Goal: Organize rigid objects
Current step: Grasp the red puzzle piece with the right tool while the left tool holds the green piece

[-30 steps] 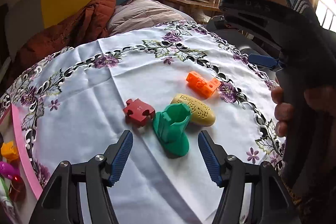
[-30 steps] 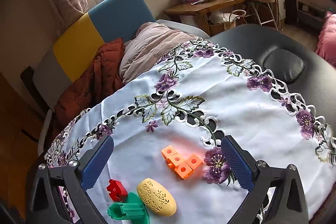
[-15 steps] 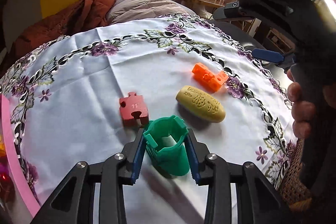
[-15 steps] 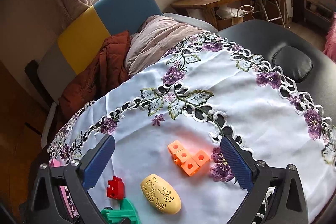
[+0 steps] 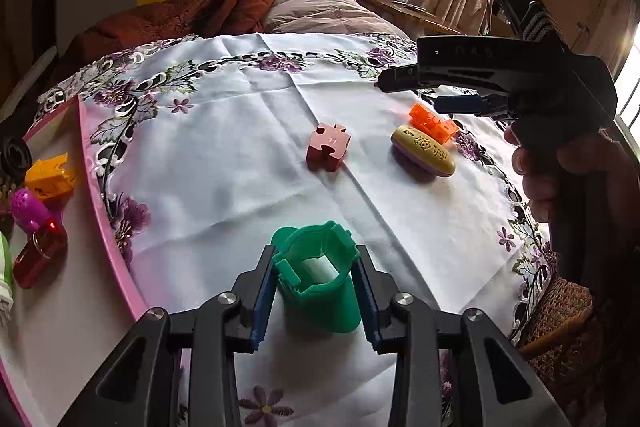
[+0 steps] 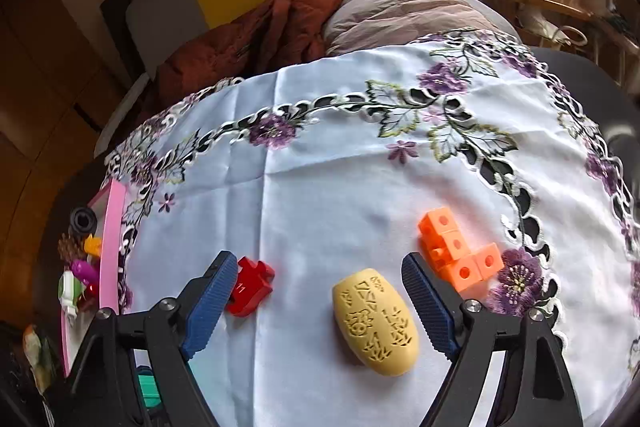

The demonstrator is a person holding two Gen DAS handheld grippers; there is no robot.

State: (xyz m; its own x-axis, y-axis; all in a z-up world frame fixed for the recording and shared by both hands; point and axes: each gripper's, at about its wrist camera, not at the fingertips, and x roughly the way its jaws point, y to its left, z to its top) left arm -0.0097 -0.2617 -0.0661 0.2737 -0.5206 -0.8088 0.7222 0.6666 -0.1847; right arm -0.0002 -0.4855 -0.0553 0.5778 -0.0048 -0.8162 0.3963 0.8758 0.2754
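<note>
My left gripper is shut on a green hollow cup-shaped part and holds it above the white cloth, near the pink tray. A red puzzle piece, a yellow patterned oval and an orange block cluster lie on the cloth further off. My right gripper is open above the cloth, with the yellow oval between its fingers, the red puzzle piece by its left finger and the orange blocks beyond its right finger.
The pink tray at the left holds a yellow block, a purple piece, a red piece and a black ring. A sofa with a brown jacket and cushion lies behind the table. A wicker chair stands at the right.
My left gripper closed on the green part, lifted it and carried it back toward the pink tray. My right gripper moved down and forward over the yellow oval.
</note>
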